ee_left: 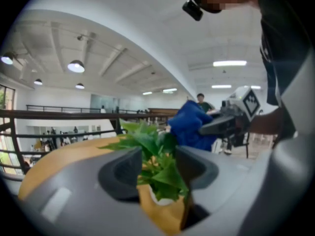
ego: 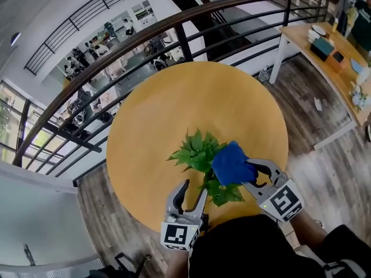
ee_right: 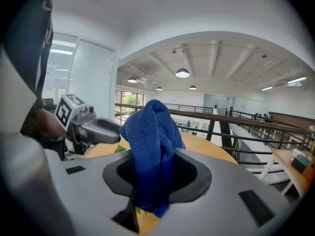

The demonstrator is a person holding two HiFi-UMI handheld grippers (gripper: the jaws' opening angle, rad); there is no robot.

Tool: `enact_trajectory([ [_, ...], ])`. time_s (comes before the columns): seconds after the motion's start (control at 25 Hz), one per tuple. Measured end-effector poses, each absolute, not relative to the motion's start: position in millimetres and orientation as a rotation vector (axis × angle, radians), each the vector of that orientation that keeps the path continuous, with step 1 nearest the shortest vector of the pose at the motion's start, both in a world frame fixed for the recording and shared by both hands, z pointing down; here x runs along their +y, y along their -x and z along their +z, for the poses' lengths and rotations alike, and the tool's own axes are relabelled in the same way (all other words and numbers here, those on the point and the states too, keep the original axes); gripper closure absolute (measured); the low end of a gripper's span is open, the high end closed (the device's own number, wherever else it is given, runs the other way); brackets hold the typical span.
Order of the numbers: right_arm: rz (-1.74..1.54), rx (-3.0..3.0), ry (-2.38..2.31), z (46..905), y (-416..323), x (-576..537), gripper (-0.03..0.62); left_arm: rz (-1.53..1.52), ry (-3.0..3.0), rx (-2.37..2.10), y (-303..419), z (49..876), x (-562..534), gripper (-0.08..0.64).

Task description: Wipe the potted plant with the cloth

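A small green potted plant (ego: 197, 152) stands on the round yellow table (ego: 174, 97), toward its near edge. Leaves hide the pot from above. My right gripper (ego: 249, 171) is shut on a bunched blue cloth (ego: 232, 164), which rests against the plant's right side. In the right gripper view the cloth (ee_right: 150, 151) sticks up between the jaws. My left gripper (ego: 193, 191) is open at the table's near edge, just in front of the plant. In the left gripper view the plant's leaves (ee_left: 152, 151) show between the spread jaws, with the cloth (ee_left: 189, 127) behind them.
A dark curved railing (ego: 174, 25) runs round the far side of the table, with a drop to a lower floor beyond. A wooden desk (ego: 330, 57) with several small items stands at the upper right. Wood flooring surrounds the table.
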State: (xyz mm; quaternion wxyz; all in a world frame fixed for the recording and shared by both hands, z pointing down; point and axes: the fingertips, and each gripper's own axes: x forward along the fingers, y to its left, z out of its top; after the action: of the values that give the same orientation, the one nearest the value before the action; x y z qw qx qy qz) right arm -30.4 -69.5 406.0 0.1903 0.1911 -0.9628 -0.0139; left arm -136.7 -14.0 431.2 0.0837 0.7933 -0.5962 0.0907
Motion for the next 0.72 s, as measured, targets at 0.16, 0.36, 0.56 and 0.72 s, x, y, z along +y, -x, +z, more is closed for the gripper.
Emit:
enact_trajectory([
  [0.16,-0.034,-2.824,-0.644,358,17,-79,0.456,0.41,-2.421,-1.615,117,462,-15,0.353],
  [0.36,-0.116,-2.779,-0.676,351,12,-87,0.456,0.419,-2.434,-1.589,114,468,-18,0.512],
  [0.56,-0.118,-2.665,-0.642,378,18,-82,0.456,0.409,-2.38,-1.597,122,470,-19,0.555],
  [0.72,-0.169,-2.565,-0.604,408,24,-79,0.456,0.401,-2.36,-1.592,124,474,-20,0.558],
])
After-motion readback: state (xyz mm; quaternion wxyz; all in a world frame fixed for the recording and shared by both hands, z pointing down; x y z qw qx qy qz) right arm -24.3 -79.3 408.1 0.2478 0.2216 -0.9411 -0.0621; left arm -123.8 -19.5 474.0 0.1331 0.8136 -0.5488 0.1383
